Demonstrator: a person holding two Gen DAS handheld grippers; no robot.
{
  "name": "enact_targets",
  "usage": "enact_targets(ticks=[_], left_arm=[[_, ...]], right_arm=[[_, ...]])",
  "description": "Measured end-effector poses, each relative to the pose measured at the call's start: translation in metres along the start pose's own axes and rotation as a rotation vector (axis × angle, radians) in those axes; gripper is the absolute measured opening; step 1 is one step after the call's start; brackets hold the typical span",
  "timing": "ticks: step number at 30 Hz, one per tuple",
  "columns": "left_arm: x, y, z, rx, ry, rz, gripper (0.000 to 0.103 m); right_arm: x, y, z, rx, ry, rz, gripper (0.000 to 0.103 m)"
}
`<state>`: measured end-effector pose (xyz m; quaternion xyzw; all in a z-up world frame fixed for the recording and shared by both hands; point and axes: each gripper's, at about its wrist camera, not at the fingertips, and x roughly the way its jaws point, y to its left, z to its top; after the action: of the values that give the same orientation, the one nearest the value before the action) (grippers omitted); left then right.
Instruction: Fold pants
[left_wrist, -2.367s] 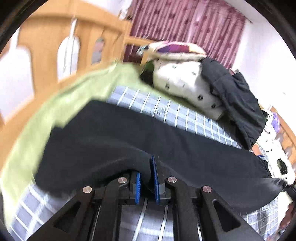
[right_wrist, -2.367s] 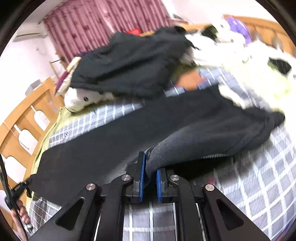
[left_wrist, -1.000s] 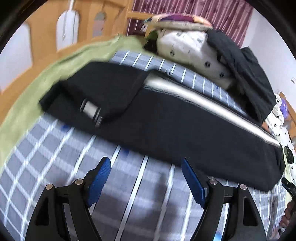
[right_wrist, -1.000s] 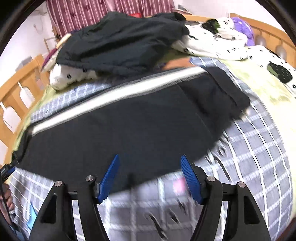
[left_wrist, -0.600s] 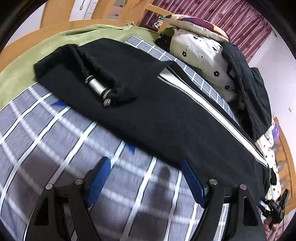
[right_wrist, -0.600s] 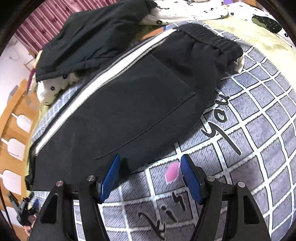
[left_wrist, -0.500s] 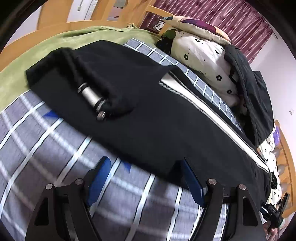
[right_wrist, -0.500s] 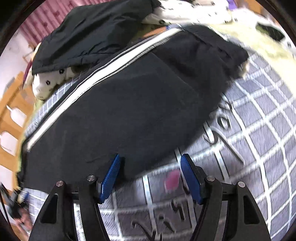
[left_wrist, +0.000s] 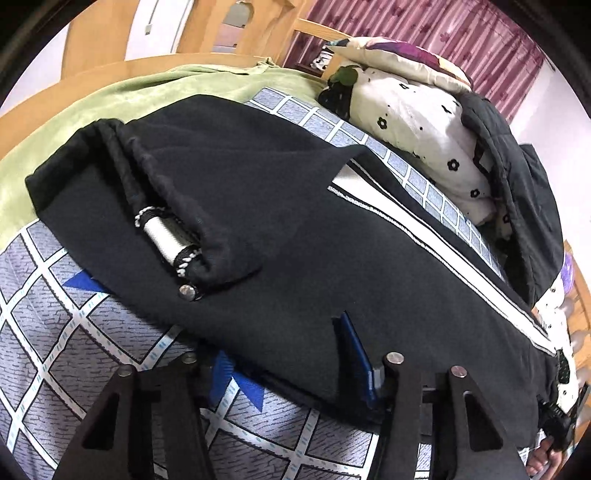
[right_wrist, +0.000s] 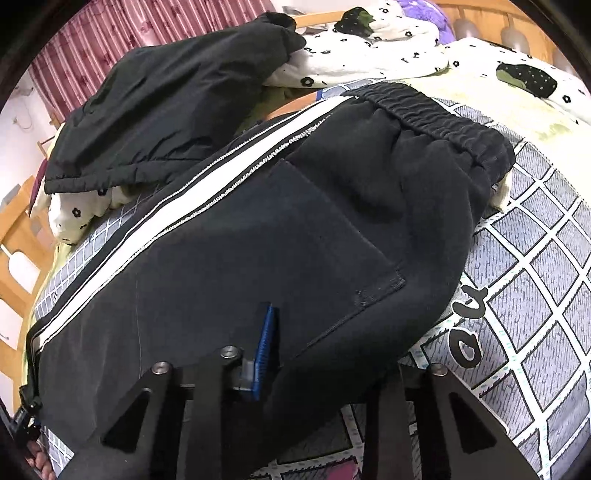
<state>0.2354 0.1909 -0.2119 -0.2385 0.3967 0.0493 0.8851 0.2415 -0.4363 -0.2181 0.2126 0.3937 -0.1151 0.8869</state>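
Black track pants (left_wrist: 295, 229) lay lengthwise on the checked bed (left_wrist: 74, 332), halved for folding. Both tools, left tool (left_wrist: 291, 365) and right tool (right_wrist: 317, 354), were closing on the near edge, fabric between their jaws, seemingly to lift it.

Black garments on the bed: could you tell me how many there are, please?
2. The black pants lie spread across the checked sheet; a black jacket is draped over the floral bedding behind them. More may be hidden.

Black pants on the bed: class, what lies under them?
A checked bedsheet shows around the black pants, with a green blanket past their cuff end. What lies beneath their middle is covered.
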Motion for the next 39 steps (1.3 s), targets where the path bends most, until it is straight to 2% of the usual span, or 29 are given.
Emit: enact_targets(ticks=[3,18,20,22,24,25,26,27,28,29,31,33,35,39], left_arm=[[0.000,0.002,0.000,-0.013,-0.005,0.007,0.043],[0.000,0.003,-0.001,-0.017,-0.007,0.008,0.043],[0.000,0.003,0.000,-0.019,-0.005,0.003,0.045],[0.002,0.004,0.002,-0.025,-0.002,-0.016,0.049],[0.004,0.007,0.006,-0.054,-0.008,-0.035,0.048],[0.005,0.010,0.008,-0.075,-0.014,-0.038,0.046],[0.006,0.013,0.009,-0.101,-0.019,-0.033,0.031],[0.008,0.017,0.012,-0.117,-0.014,-0.031,0.018],[0.011,0.020,0.014,-0.126,-0.005,-0.045,0.015],[0.011,0.021,0.016,-0.133,-0.005,-0.057,0.013],[0.004,0.017,0.017,-0.113,-0.022,-0.056,0.011],[-0.011,-0.003,0.019,-0.025,-0.065,-0.009,0.009],[-0.023,-0.019,0.022,0.017,-0.081,0.003,0.009],[-0.058,-0.041,0.024,0.062,-0.066,-0.049,0.009]], right_arm=[[0.001,0.006,0.000,-0.018,-0.011,-0.022,0.026],[0.001,0.008,-0.002,-0.039,-0.026,-0.045,0.028],[0.002,0.009,-0.001,-0.043,-0.023,-0.040,0.032],[0.006,0.011,0.002,-0.050,-0.015,-0.026,0.048],[0.010,0.017,0.004,-0.071,-0.017,-0.030,0.052],[0.011,0.018,0.004,-0.077,-0.017,-0.038,0.048],[0.011,0.019,0.005,-0.076,-0.021,-0.048,0.042],[0.010,0.017,0.006,-0.065,-0.027,-0.048,0.028],[0.009,0.014,0.008,-0.048,-0.024,-0.026,0.020],[0.007,0.008,0.011,-0.020,-0.019,0.005,0.018],[-0.003,-0.001,0.019,0.032,-0.025,0.065,0.015],[-0.020,-0.002,0.025,0.053,-0.059,0.108,0.014],[-0.039,0.002,0.028,0.049,-0.104,0.132,0.013],[-0.082,0.002,0.027,0.008,-0.152,0.141,0.012]])
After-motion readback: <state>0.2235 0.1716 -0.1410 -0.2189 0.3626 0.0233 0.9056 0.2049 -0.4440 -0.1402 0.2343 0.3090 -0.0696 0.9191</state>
